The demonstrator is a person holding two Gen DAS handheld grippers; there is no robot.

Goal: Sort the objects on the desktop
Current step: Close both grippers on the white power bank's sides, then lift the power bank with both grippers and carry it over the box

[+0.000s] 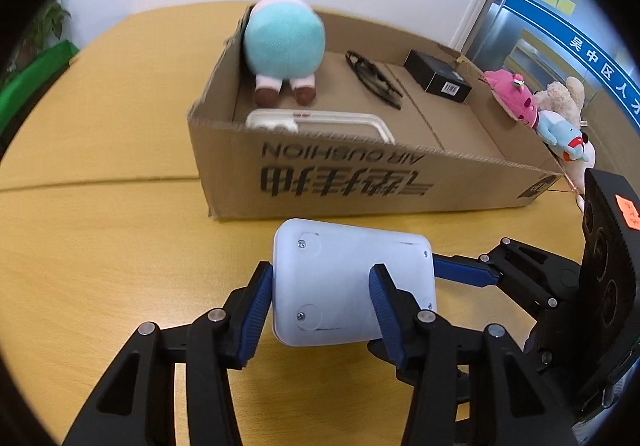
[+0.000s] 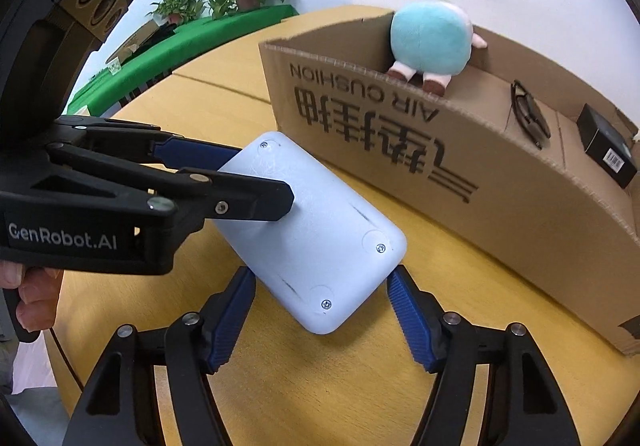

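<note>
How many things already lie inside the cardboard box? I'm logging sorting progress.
4 visible: a plush toy at the far-left corner, a phone case against the near wall, glasses mid-floor, a black box far right. More may hide behind the near wall.

My black plastic left tongs [image 1: 322, 296] carry ribbed blue pads [image 1: 256, 310] against a matt, smooth white plastic case [image 1: 352, 286]. Behind it stand a rough brown corrugated cardboard box [image 1: 360, 181], a fuzzy turquoise plush toy [image 1: 284, 39] and the smooth yellow wood table [image 1: 100, 205].

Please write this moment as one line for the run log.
left gripper: shut on white box | right gripper: open around box end | cardboard box: behind, holds plush toy and glasses
</note>
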